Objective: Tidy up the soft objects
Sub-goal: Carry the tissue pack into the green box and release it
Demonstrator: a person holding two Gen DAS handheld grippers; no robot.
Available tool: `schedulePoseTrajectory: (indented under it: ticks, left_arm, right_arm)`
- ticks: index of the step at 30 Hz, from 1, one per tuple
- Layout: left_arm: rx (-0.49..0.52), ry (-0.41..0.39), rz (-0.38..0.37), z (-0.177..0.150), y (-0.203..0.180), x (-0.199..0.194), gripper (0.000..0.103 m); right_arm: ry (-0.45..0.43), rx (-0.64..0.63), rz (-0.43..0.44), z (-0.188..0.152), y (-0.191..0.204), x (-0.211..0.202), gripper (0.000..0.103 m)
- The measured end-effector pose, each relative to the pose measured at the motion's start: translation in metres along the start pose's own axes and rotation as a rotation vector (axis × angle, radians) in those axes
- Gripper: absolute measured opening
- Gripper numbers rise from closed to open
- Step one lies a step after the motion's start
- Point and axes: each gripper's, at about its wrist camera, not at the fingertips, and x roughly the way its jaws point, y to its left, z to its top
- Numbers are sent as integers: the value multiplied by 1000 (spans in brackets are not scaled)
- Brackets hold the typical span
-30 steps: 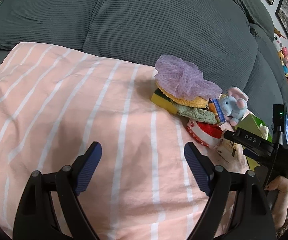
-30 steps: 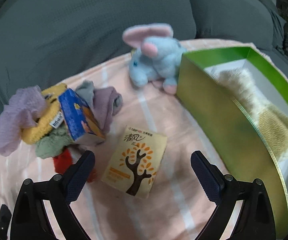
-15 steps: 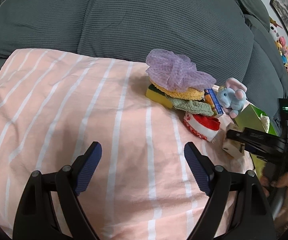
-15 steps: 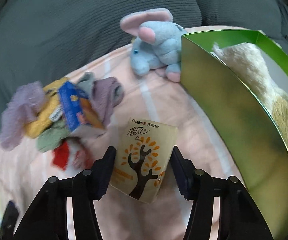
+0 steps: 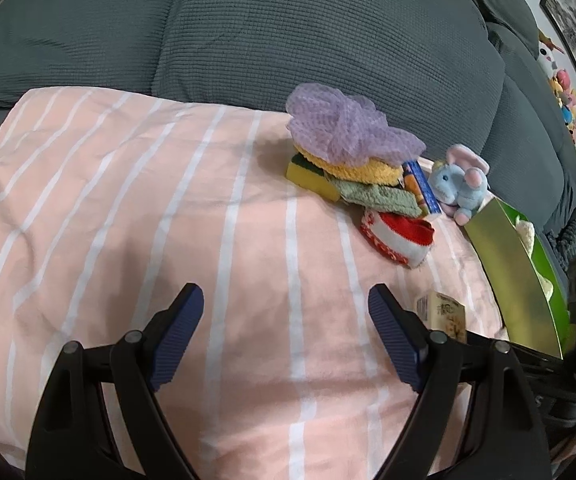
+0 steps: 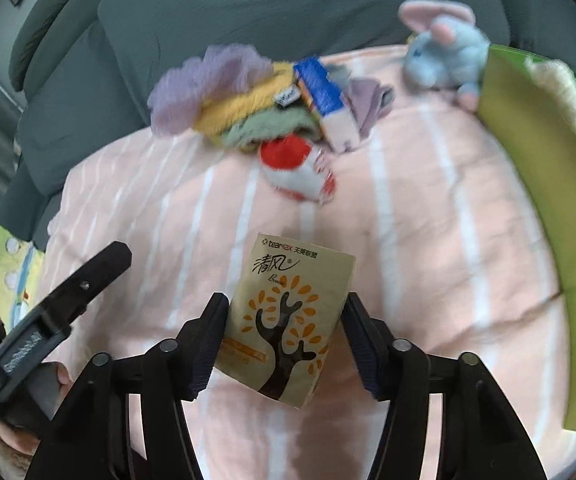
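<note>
My right gripper (image 6: 283, 340) is shut on a cream tissue pack (image 6: 288, 320) printed with an orange tree, held above the pink striped blanket (image 6: 428, 220). The pack also shows in the left wrist view (image 5: 446, 316). My left gripper (image 5: 285, 336) is open and empty over the blanket (image 5: 147, 220). A pile of soft things lies at the back: a purple mesh puff (image 5: 344, 124), yellow cloth (image 5: 360, 168), green cloth (image 5: 376, 196), a red and white sock (image 5: 398, 236) and a blue elephant toy (image 5: 458, 184). A green box (image 5: 516, 264) holds a cream plush.
Grey sofa cushions (image 5: 288, 28) rise behind the blanket. A blue and orange carton (image 6: 324, 100) leans in the pile. A yellow-green sponge (image 5: 308, 172) lies under the pile. The green box wall (image 6: 544, 216) stands at the right in the right wrist view.
My right gripper closed on the tissue pack and lifted it back and to the left, away from the green box. My left gripper drifted slightly, still open.
</note>
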Motion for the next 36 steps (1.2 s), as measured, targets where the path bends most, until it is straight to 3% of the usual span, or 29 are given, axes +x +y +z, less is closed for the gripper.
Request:
schedulePoseTrajectory:
  ticks: [4, 7, 11, 13, 14, 18, 21, 22, 29, 36]
  left_arm:
    - [16, 26, -33, -5, -8, 2, 84]
    - [15, 52, -87, -10, -16, 5, 83]
    - [53, 103, -190, -21, -38, 7, 81]
    - [81, 127, -228, -27, -49, 10, 74]
    - [94, 141, -245, -31, -55, 12, 73]
    - [149, 183, -275, -43, -73, 23, 53]
    - [149, 216, -314, -49, -79, 31, 35]
    - [147, 227, -326, -49, -80, 34, 33]
    - [195, 201, -332, -48, -94, 36, 30]
    - [284, 84, -365, -31, -132, 7, 30]
  right_arm:
    - [-19, 33, 27, 1, -9, -6, 65]
    - [-82, 64, 57, 3, -18, -25, 79]
    - [-104, 141, 102, 5, -33, -45, 79]
    - [-86, 151, 133, 4, -37, -45, 79]
    - [-80, 148, 137, 3, -38, -43, 78]
    - [-43, 158, 121, -1, -42, -31, 45]
    - [7, 195, 171, -2, -48, -14, 44]
    - [21, 198, 173, -2, -50, -9, 44]
    - [8, 210, 165, -3, -57, -7, 44]
    - [-145, 177, 132, 6, -58, -58, 44]
